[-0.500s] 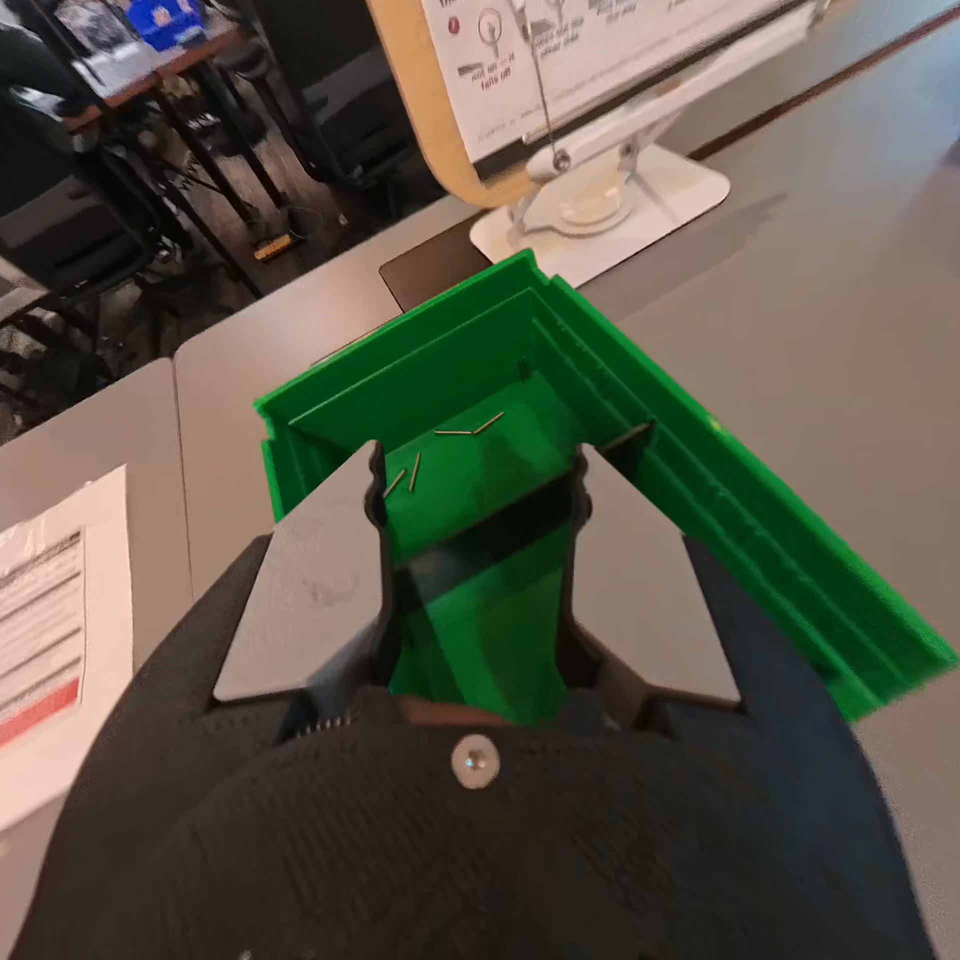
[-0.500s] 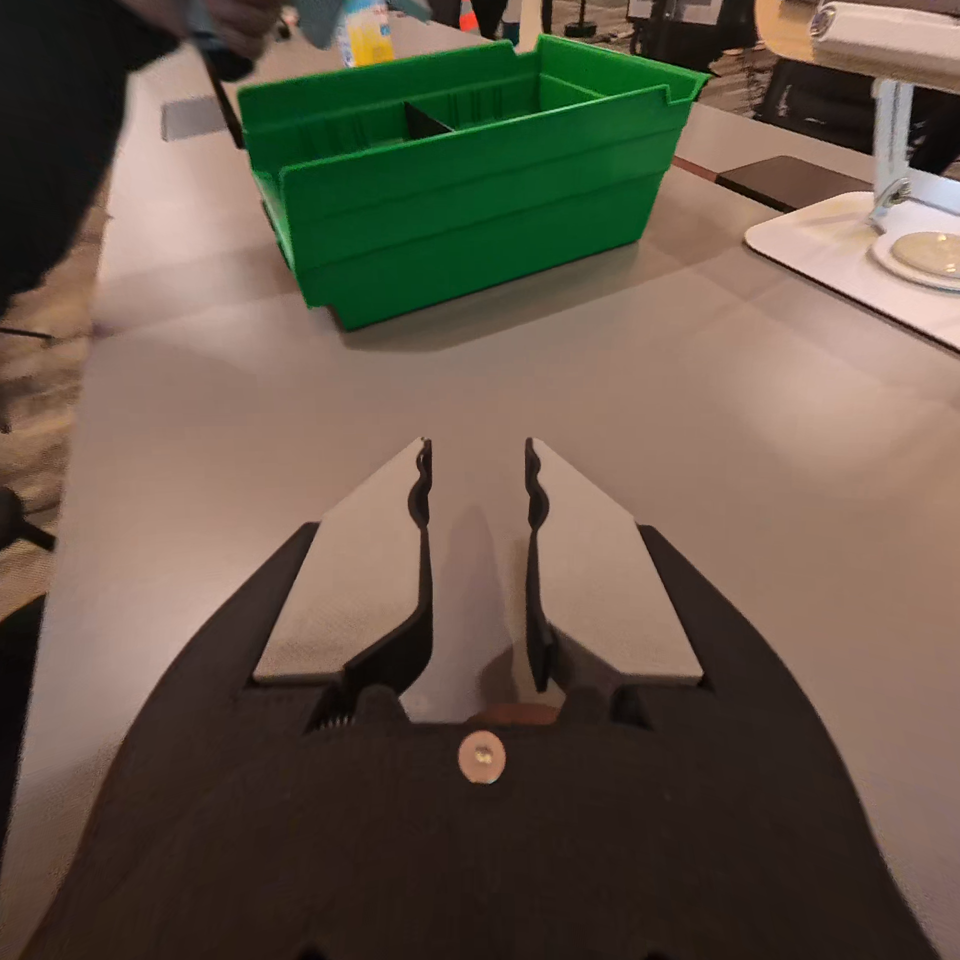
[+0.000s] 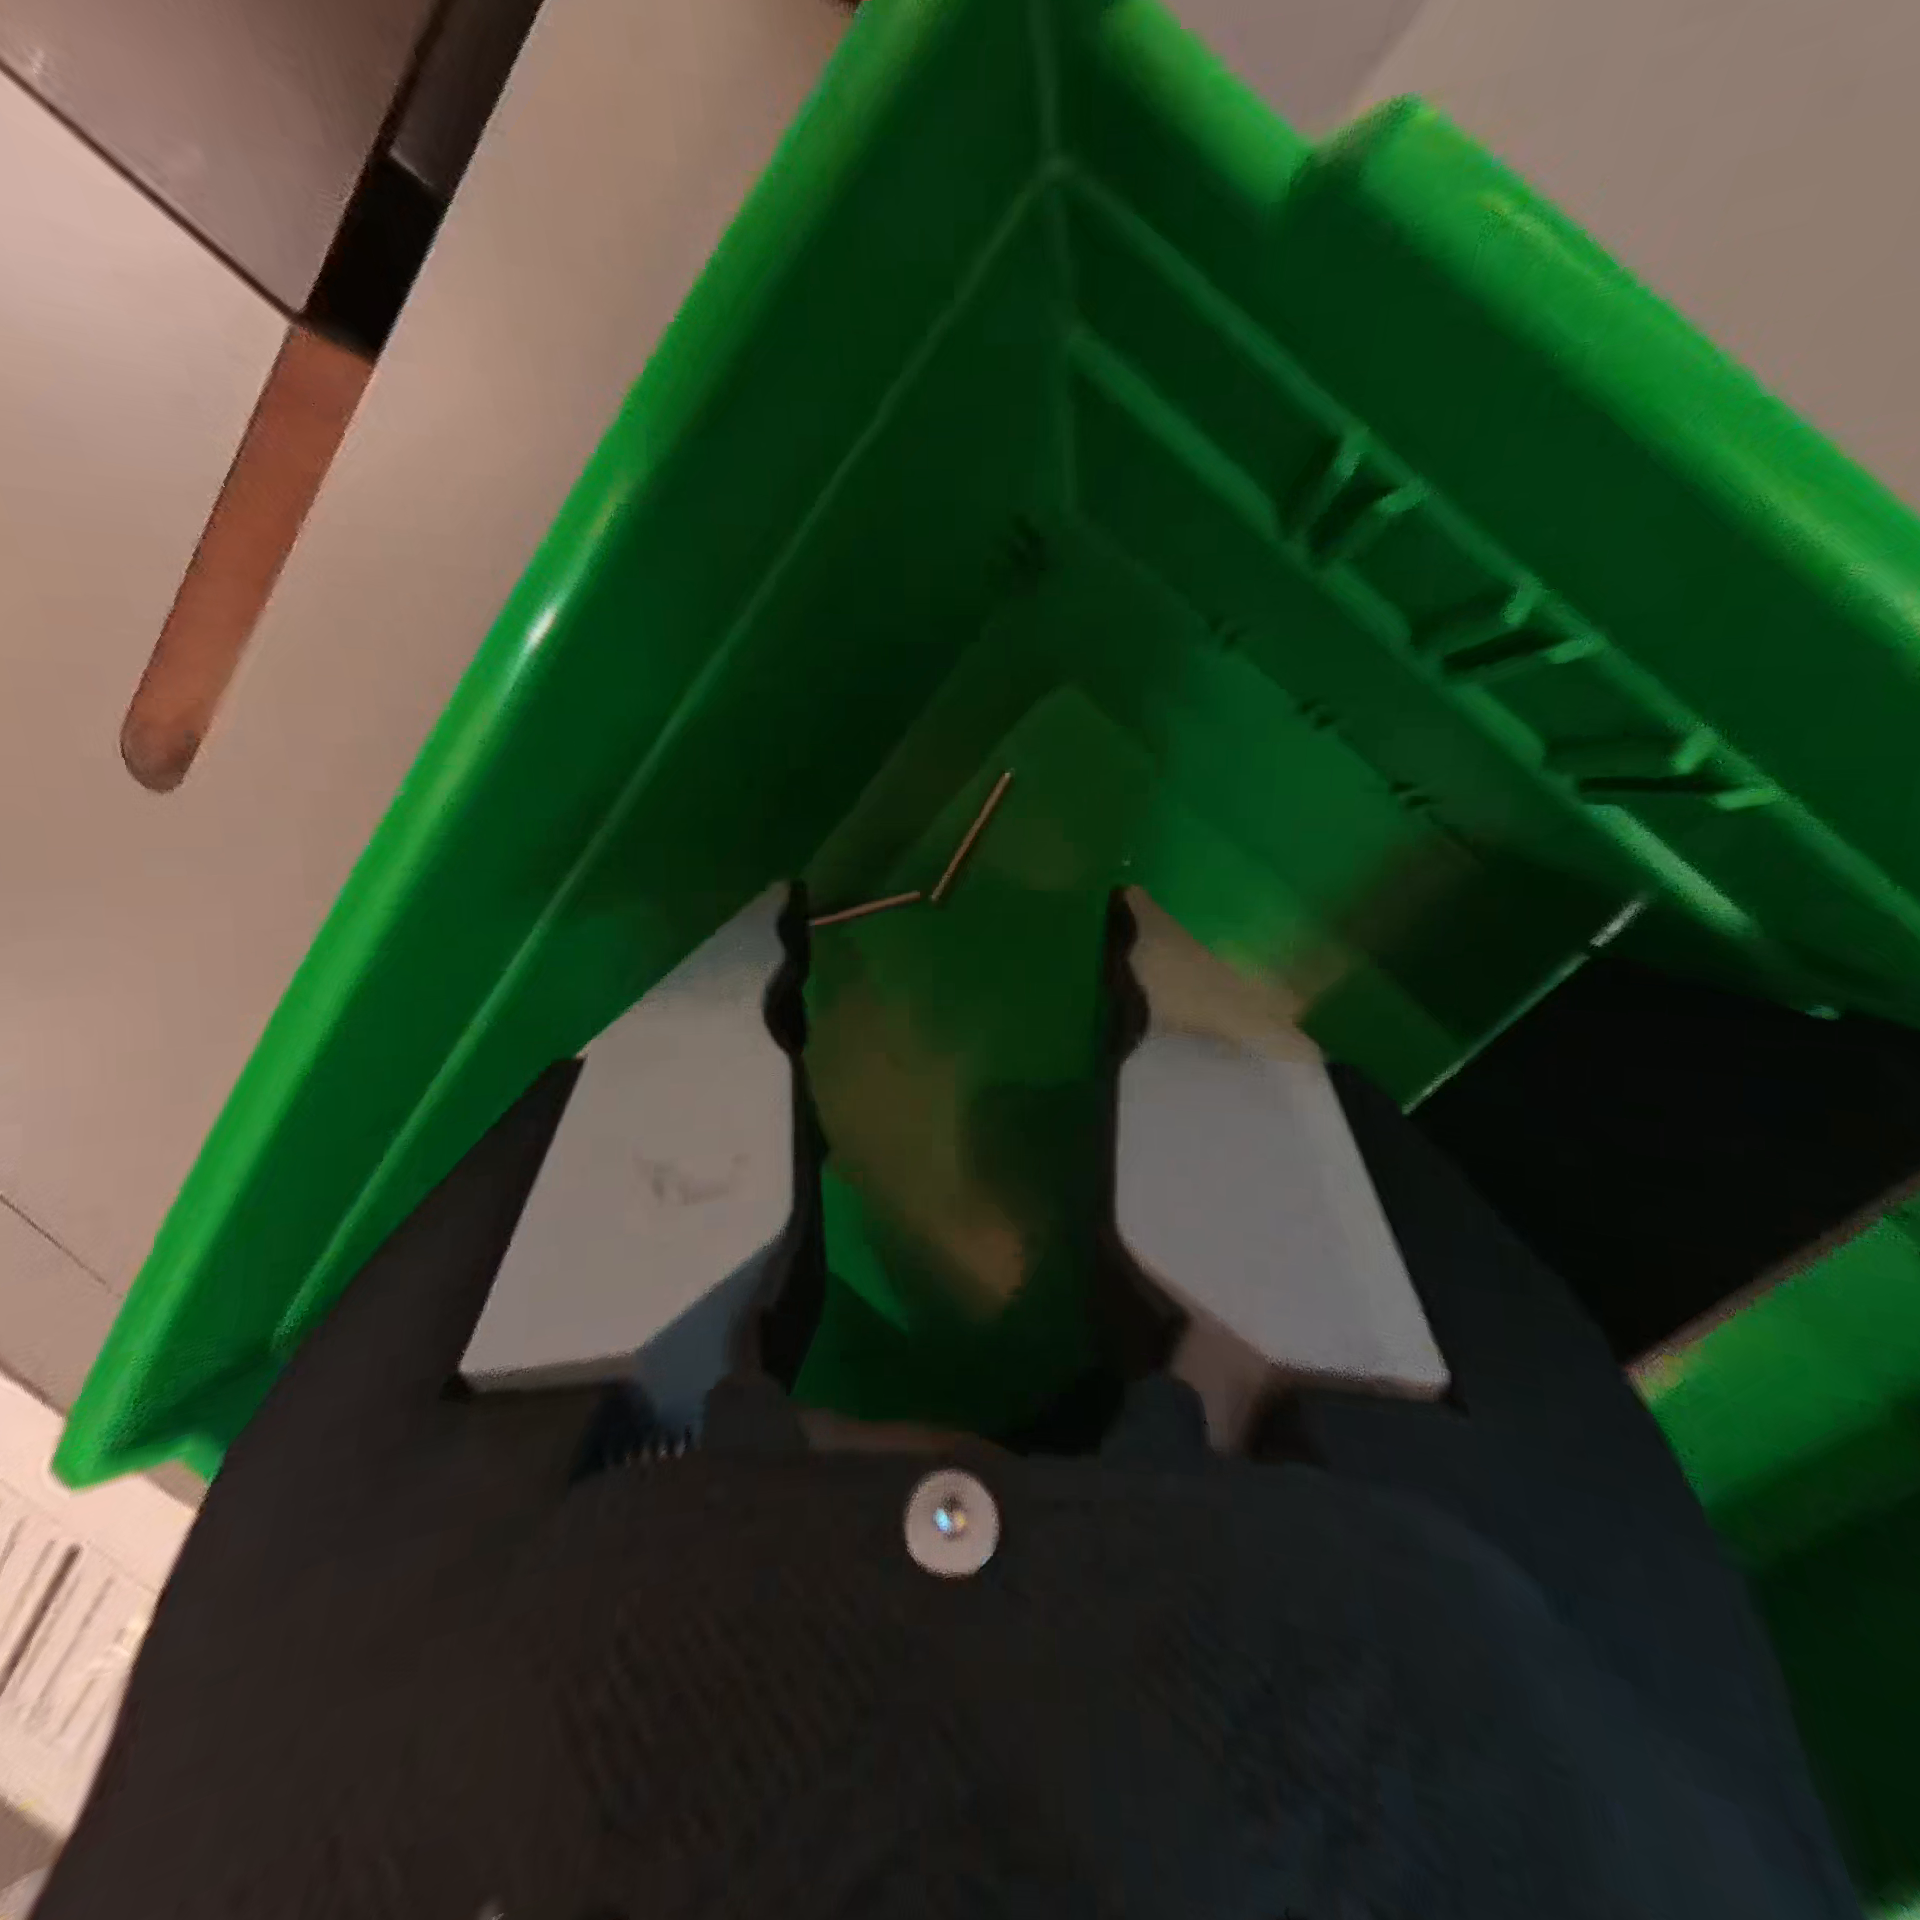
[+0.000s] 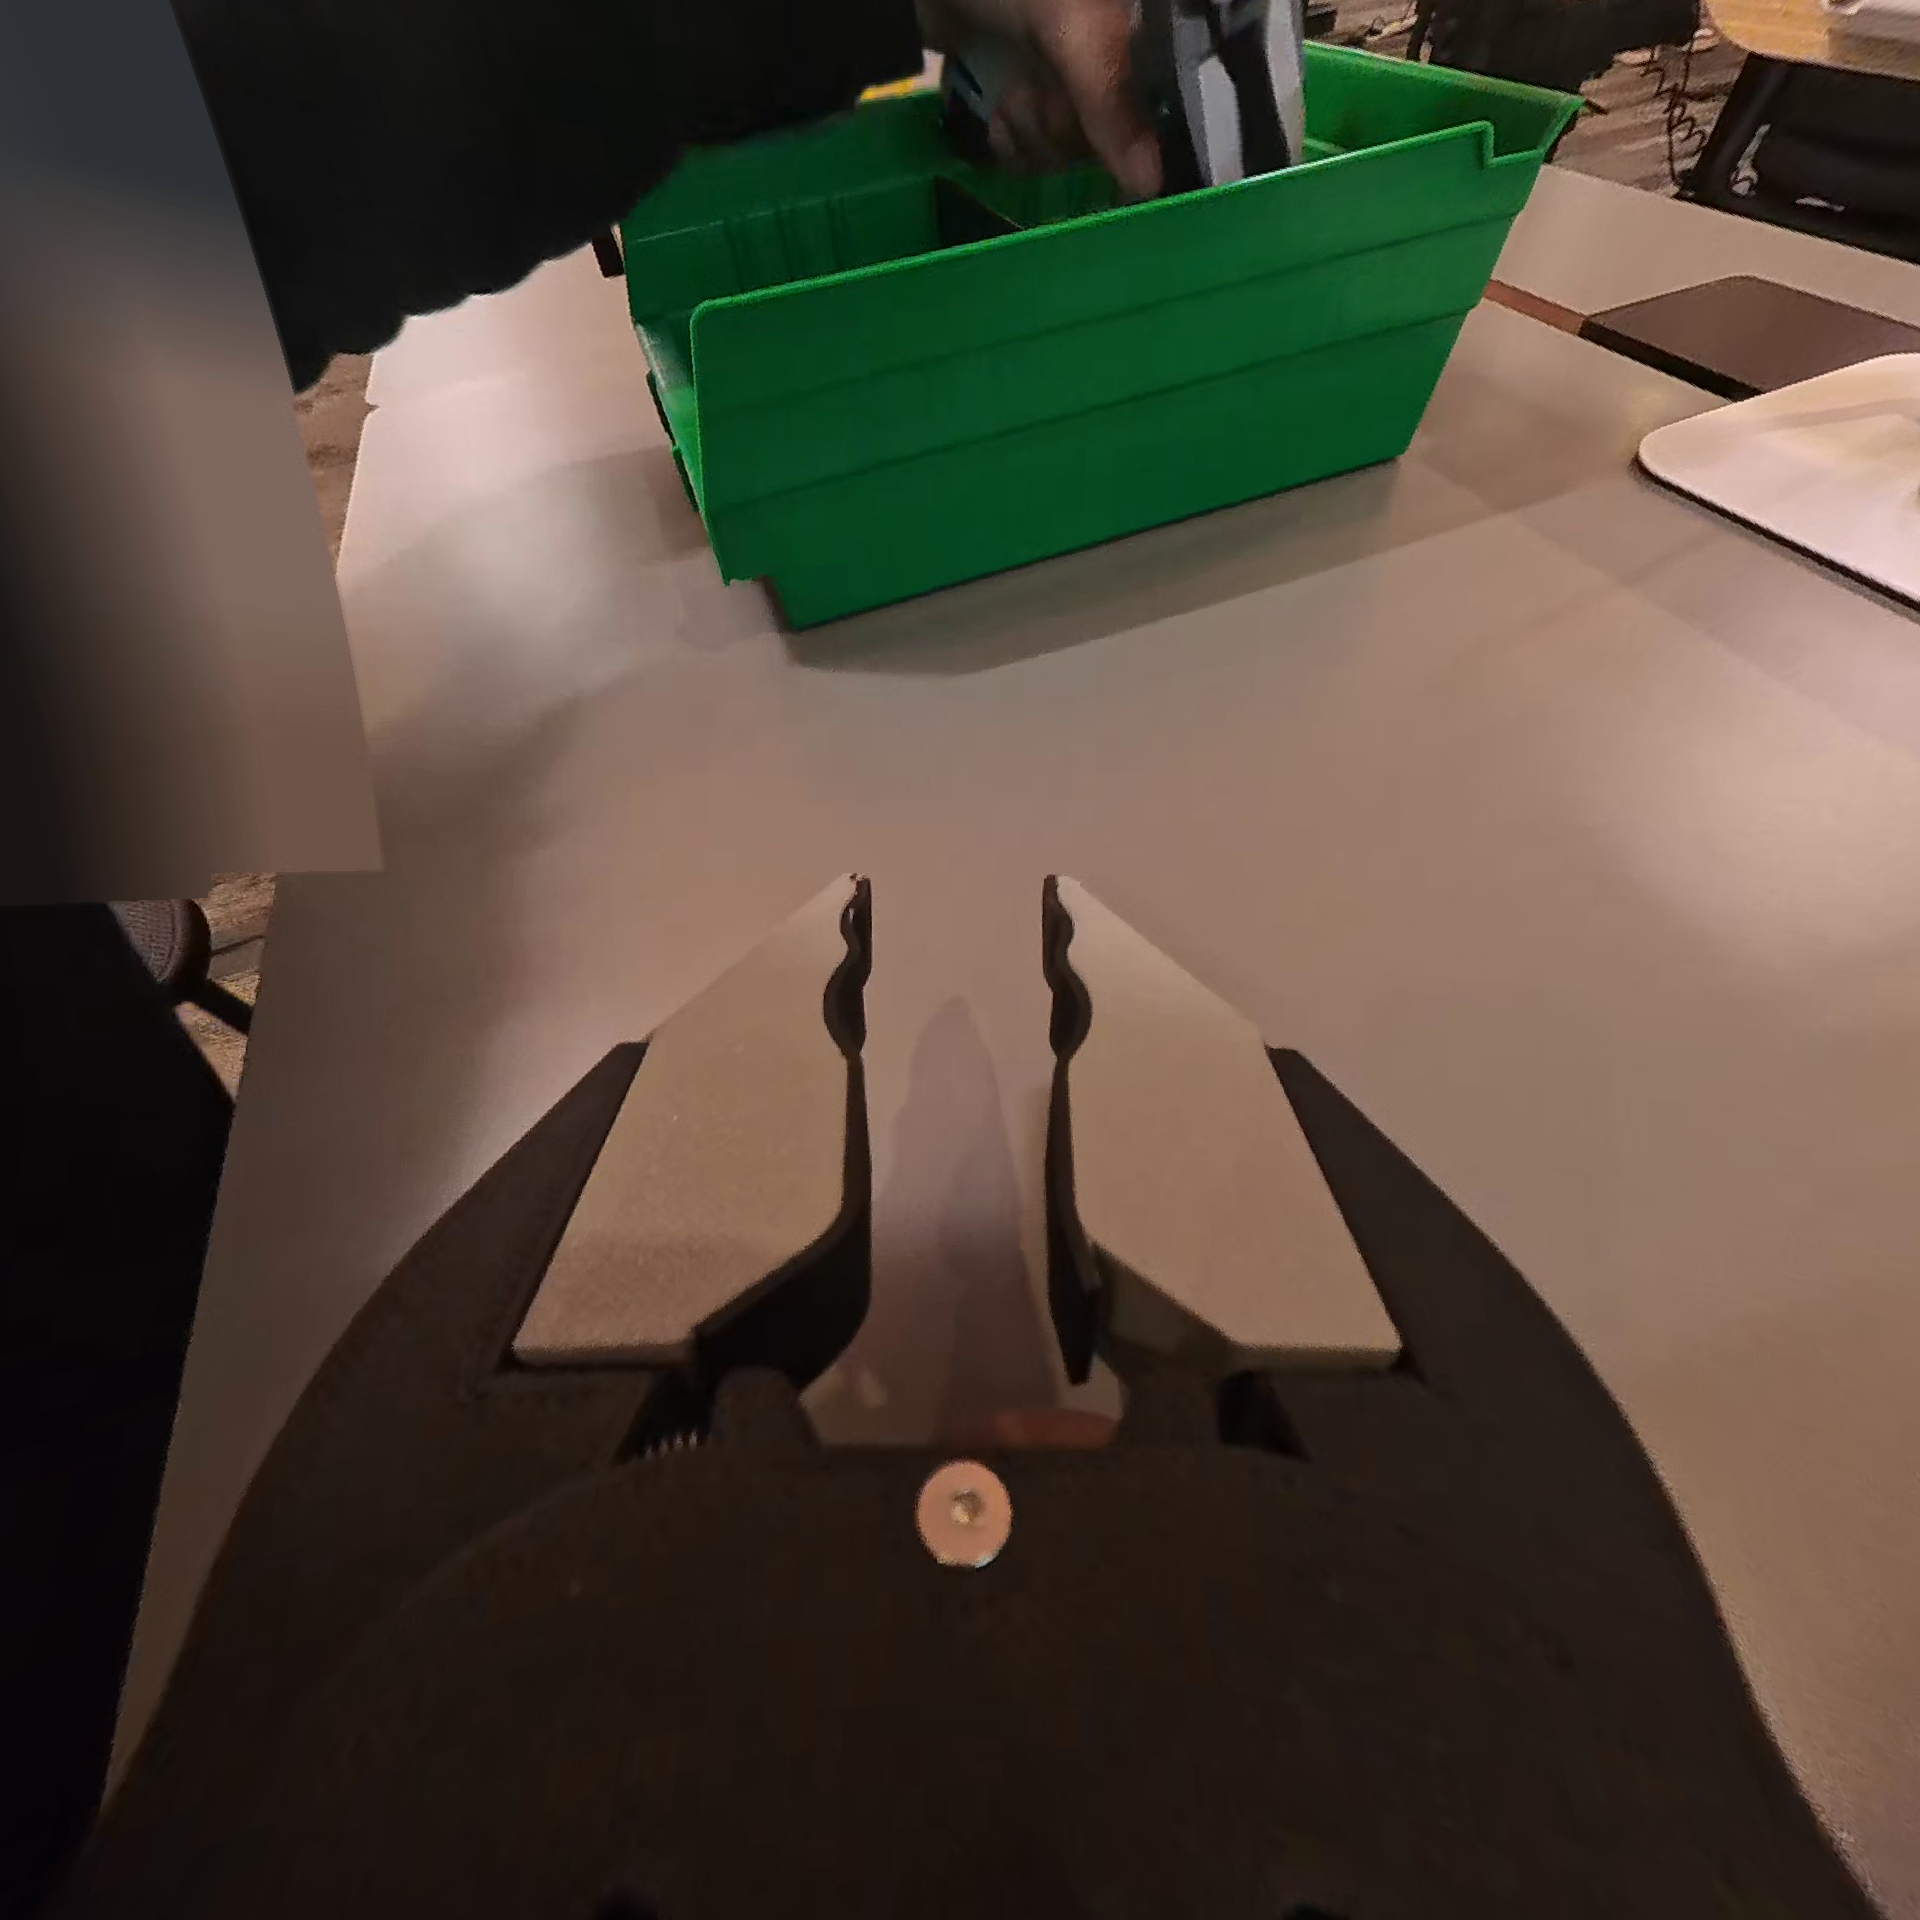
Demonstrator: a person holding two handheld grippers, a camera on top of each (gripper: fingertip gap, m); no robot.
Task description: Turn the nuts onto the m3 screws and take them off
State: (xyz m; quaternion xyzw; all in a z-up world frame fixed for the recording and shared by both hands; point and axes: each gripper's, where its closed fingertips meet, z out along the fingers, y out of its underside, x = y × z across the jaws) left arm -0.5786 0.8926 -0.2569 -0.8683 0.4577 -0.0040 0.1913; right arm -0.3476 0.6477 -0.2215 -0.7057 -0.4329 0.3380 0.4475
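your left tongs (image 3: 951, 914) are spread and empty, dipped into the green bin (image 3: 623, 665), with two thin m3 screws (image 3: 971, 836) lying flat on its floor just past the tips. they are slim and flat, so closing carelessly could skid them away or jam a tip against the wall. no nuts show. your right tongs (image 4: 956, 894) hover spread over the bare surface (image 4: 1351, 831), well apart from the bin.

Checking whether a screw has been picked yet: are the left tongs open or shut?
Open. The left tongs sit inside the green bin with bin floor showing between the fingertips; two thin screws lie ahead, ungripped.
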